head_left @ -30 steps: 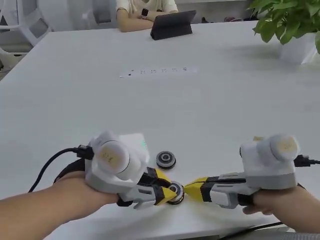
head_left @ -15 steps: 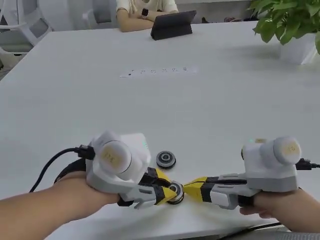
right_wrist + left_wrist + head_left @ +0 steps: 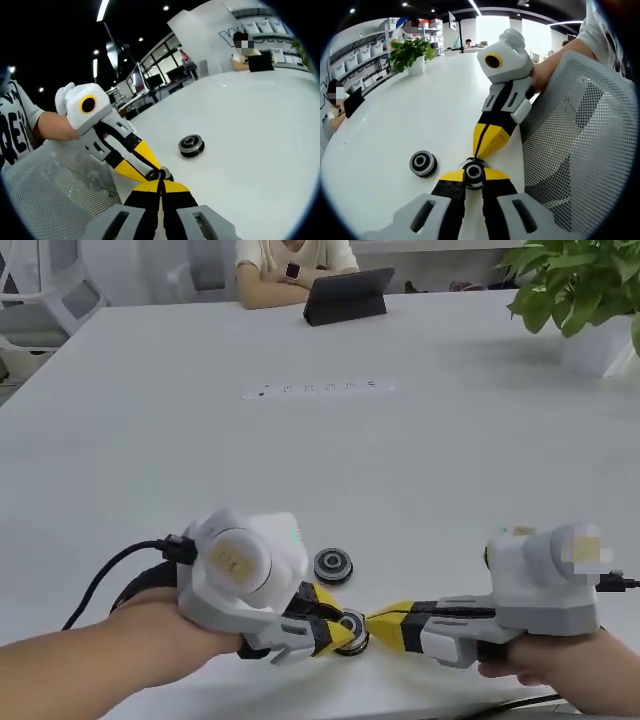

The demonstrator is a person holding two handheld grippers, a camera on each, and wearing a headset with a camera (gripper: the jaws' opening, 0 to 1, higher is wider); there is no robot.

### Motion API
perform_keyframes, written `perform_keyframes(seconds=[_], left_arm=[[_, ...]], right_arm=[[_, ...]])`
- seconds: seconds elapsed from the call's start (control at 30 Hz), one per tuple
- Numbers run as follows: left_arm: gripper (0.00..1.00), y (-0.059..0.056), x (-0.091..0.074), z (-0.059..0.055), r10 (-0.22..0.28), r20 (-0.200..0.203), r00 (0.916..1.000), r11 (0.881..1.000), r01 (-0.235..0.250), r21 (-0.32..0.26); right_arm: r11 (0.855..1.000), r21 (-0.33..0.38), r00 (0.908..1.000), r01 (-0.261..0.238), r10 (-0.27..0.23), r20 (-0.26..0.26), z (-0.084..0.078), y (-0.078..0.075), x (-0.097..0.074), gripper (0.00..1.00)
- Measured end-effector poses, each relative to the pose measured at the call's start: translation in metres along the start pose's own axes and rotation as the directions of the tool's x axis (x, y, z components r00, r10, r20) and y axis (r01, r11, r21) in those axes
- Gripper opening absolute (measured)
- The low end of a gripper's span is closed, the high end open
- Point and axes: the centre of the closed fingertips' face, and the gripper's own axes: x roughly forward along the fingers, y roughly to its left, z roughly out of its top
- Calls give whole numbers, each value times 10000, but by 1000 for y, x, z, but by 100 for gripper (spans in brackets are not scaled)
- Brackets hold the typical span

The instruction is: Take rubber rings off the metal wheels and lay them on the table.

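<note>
The left gripper [image 3: 338, 632] has its fingers clamped on one metal wheel [image 3: 351, 625], and the closed fingers of the right gripper [image 3: 375, 622] touch its rim from 3 o'clock. The second wheel [image 3: 333, 565], at 11 o'clock from it on the desk [image 3: 320, 460], wears its black rubber ring. I judge both rings are not yet removed.

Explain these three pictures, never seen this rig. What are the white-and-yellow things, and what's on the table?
No robot here: a person works two hand-held tools, each with two jaws. The wide picture comes from a headset camera looking down at the white table. The two round pictures come from fisheye cameras riding on the tools, looking along their yellow-tipped jaws. The left tool is clamped on a small metal wheel. The right tool has its jaws together, tips at that wheel's rim; whether they grip anything there is too small to tell. A second wheel lies on the table just beyond. Farther off: a potted plant and a tablet.
</note>
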Motion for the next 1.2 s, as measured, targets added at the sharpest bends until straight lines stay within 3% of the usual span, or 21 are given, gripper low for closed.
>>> perform_keyframes(seconds=[1.2], left_arm=[[6,0,0,0,-17,-92,10000,10000,18,70]], right_arm=[[9981,-443,9989,-425,433,189,4,12,4,0]])
